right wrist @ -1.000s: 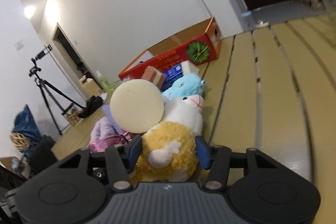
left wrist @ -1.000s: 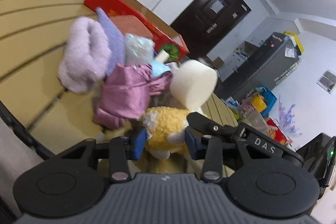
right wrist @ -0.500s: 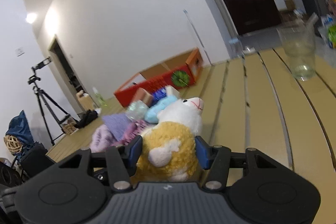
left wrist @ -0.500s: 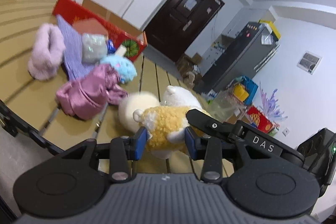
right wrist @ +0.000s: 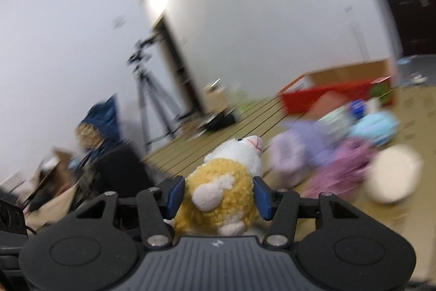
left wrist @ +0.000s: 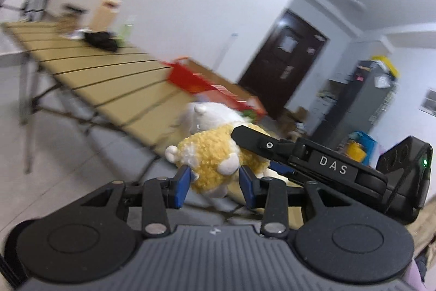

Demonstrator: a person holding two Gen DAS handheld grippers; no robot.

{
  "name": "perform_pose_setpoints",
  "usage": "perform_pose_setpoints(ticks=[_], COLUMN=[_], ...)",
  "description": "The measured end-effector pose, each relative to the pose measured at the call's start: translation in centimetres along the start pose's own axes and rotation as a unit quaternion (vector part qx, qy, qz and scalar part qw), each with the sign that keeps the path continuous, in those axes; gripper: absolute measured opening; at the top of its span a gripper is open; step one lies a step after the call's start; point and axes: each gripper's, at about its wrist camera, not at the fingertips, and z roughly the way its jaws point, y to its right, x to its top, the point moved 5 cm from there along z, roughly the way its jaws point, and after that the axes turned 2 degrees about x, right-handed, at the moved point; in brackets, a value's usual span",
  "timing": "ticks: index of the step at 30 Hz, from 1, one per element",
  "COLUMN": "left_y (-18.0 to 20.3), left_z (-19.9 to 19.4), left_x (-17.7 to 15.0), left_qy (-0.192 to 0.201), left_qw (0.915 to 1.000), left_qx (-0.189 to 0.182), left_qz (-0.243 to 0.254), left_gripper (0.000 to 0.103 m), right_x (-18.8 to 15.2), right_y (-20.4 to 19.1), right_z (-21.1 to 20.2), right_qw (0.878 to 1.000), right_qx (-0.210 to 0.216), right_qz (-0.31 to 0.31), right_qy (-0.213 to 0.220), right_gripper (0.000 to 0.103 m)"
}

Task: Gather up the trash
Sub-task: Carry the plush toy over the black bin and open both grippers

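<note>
A plush sheep [left wrist: 212, 154] with a yellow woolly body and a white head hangs in the air, held from two sides. My left gripper [left wrist: 215, 183] is shut on its lower body, blue pads pressed into the wool. My right gripper [right wrist: 219, 195] is shut on the same sheep [right wrist: 223, 190] around its middle. In the left wrist view one of the right gripper's black fingers [left wrist: 261, 145] lies across the toy's back. The sheep's head points away from both cameras.
A slatted wooden table [left wrist: 95, 72] carries a red cardboard box [right wrist: 327, 97] and a blurred pile: purple soft things [right wrist: 313, 149], pink cloth [right wrist: 346, 168], a light blue plush [right wrist: 376, 124], a cream round thing [right wrist: 392, 176]. A tripod [right wrist: 152, 100] stands beyond it.
Both grippers have swung fast away from the pile with the sheep in them and have risen a little. The views have turned, and the cream round thing now lies by the pile.
</note>
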Motion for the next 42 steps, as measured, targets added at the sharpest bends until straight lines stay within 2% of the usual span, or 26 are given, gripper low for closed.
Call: perform_pose_setpoints(ticks=[5, 10, 13, 17, 19, 22, 26, 28, 29, 31, 37, 40, 42], left_y=[-7.0, -11.3, -13.4, -16.4, -17.4, -19.0, -21.0, -21.6, -21.9, -21.9, -20.7, -20.3, -19.7], left_z=[-4.4, -4.6, -3.0, -0.2, 0.8, 1.7, 1.7, 1.7, 1.7, 1.7, 1.8, 1.8, 1.3], left_x=[-2.5, -4.8, -6.6, -9.0, -10.4, -12.0, -13.8, -14.2, -14.2, -14.4, -14.0, -13.2, -11.6], left_qy=[-0.032, -0.091, -0.139, -0.209, -0.239, -0.276, -0.302, -0.31, -0.311, -0.309, -0.298, -0.292, -0.266], left_qw=[0.9957, 0.9835, 0.9714, 0.9491, 0.9383, 0.9204, 0.9017, 0.8914, 0.8873, 0.8825, 0.886, 0.886, 0.891], left_qx=[0.046, 0.11, 0.153, 0.193, 0.218, 0.257, 0.298, 0.324, 0.336, 0.351, 0.355, 0.36, 0.367], left_qz=[-0.074, -0.111, -0.117, -0.135, -0.122, -0.105, -0.084, -0.07, -0.061, -0.046, -0.015, 0.009, 0.022], left_gripper=[0.039, 0.039, 0.039, 0.039, 0.039, 0.039, 0.041, 0.052, 0.053, 0.064, 0.074, 0.075, 0.075], right_x=[-5.0, -10.6, -13.9, -19.1, -21.5, -23.1, -23.1, -22.9, -22.8, -22.8, -22.6, -21.7, -20.5], right_y=[-3.8, -4.5, -3.3, -1.4, -0.4, 0.9, 2.0, 2.2, 2.1, 2.0, 1.1, 0.5, -0.5], right_z=[5.8, 10.6, 13.4, 17.1, 18.8, 19.4, 18.6, 18.0, 17.8, 17.5, 17.7, 17.4, 16.8], right_qw=[0.992, 0.975, 0.962, 0.943, 0.929, 0.923, 0.922, 0.922, 0.922, 0.922, 0.919, 0.925, 0.933], right_qx=[0.053, 0.056, 0.047, 0.024, 0.01, -0.024, -0.034, -0.037, -0.041, -0.044, -0.036, -0.033, -0.025], right_qz=[0.022, 0.051, 0.073, 0.095, 0.11, 0.083, 0.06, 0.037, 0.02, -0.01, -0.034, -0.036, -0.04], right_qy=[-0.108, -0.208, -0.259, -0.319, -0.353, -0.375, -0.38, -0.383, -0.384, -0.385, -0.39, -0.376, -0.356], right_gripper=[0.053, 0.053, 0.053, 0.053, 0.051, 0.051, 0.053, 0.057, 0.059, 0.062, 0.066, 0.066, 0.066])
